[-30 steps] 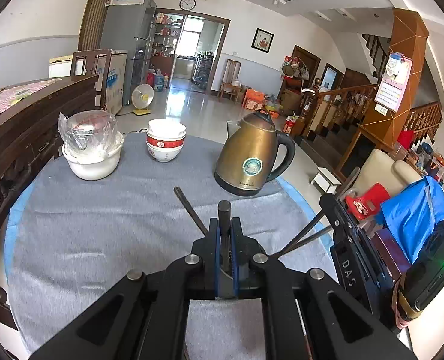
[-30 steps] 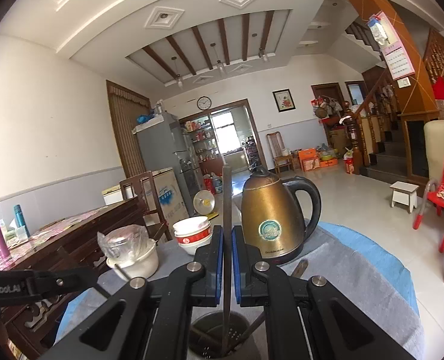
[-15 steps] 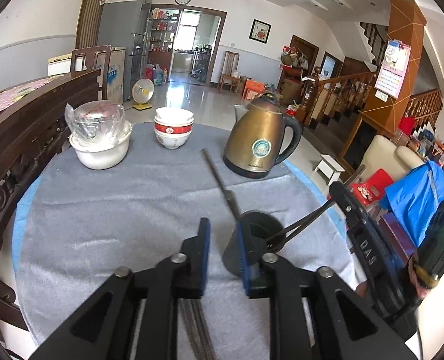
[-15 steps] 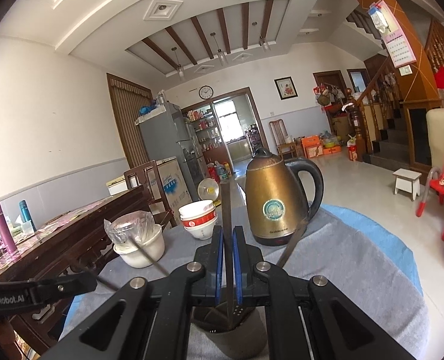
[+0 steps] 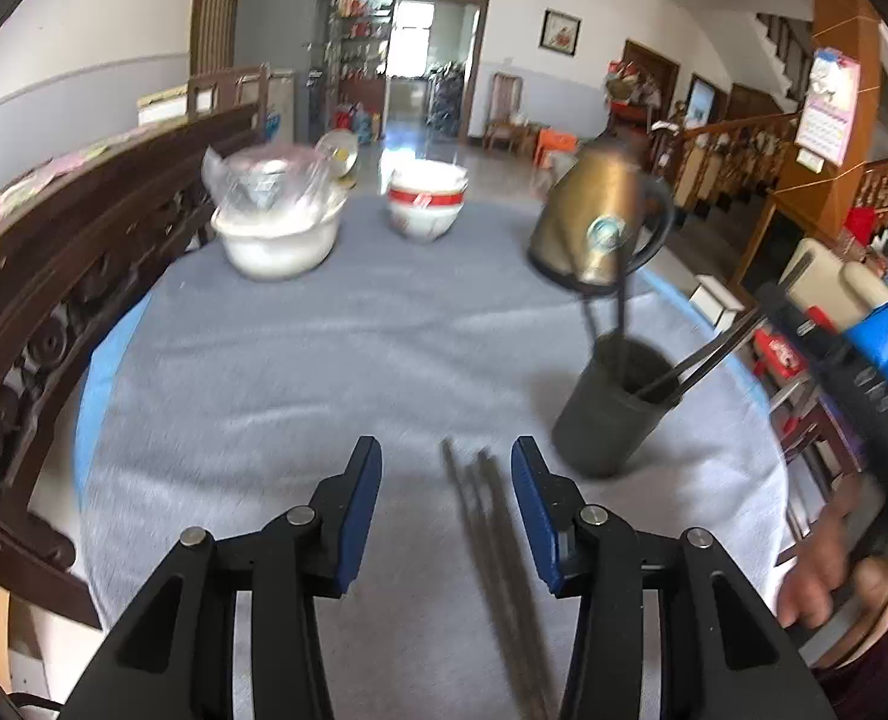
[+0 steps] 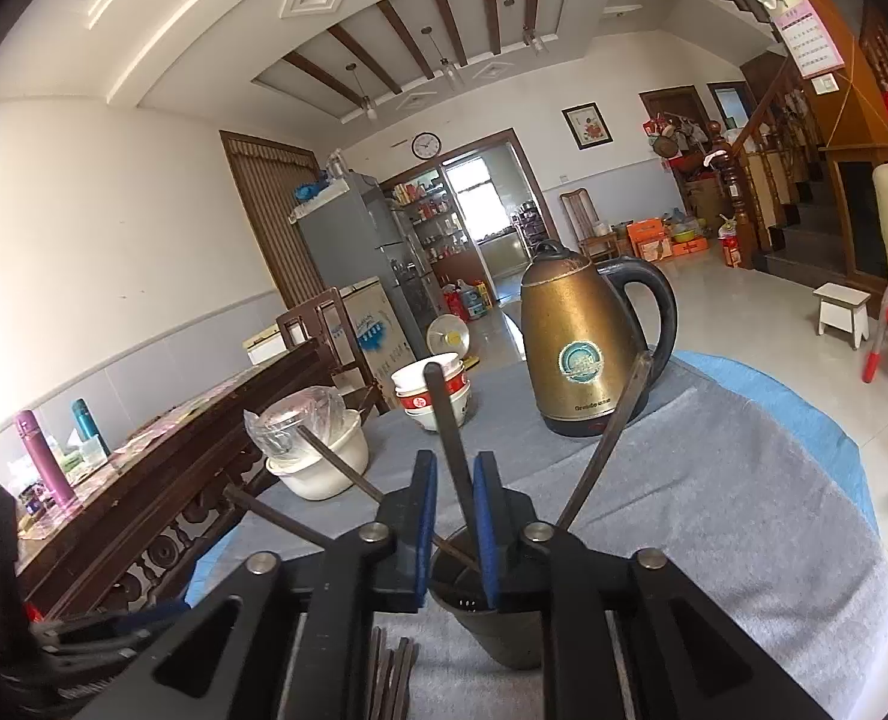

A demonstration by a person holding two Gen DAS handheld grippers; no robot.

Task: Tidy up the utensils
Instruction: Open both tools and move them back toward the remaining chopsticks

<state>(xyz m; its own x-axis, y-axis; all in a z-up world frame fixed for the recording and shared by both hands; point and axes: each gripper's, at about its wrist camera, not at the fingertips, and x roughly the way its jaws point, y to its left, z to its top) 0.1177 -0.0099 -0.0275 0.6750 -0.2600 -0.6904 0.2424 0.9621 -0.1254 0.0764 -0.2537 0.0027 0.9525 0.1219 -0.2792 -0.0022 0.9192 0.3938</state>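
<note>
Grey cloth covers the round table (image 5: 276,372), with the kettle (image 6: 576,348) and bowls (image 5: 426,204) at its far side. Near me stands the dark cup (image 5: 609,414), chopsticks leaning inside. More chopsticks (image 5: 492,540) lie flat between my left gripper's (image 5: 447,501) spread fingers. My right gripper (image 6: 455,516) seems nearly closed around one chopstick (image 6: 450,450) over the cup. They're probably light, stiff and slippery; I'd grip mid-shaft.

Matt grey cloth (image 5: 336,372), glossy bronze metal kettle (image 6: 576,348), seemingly matt dark cup (image 5: 609,414)
</note>
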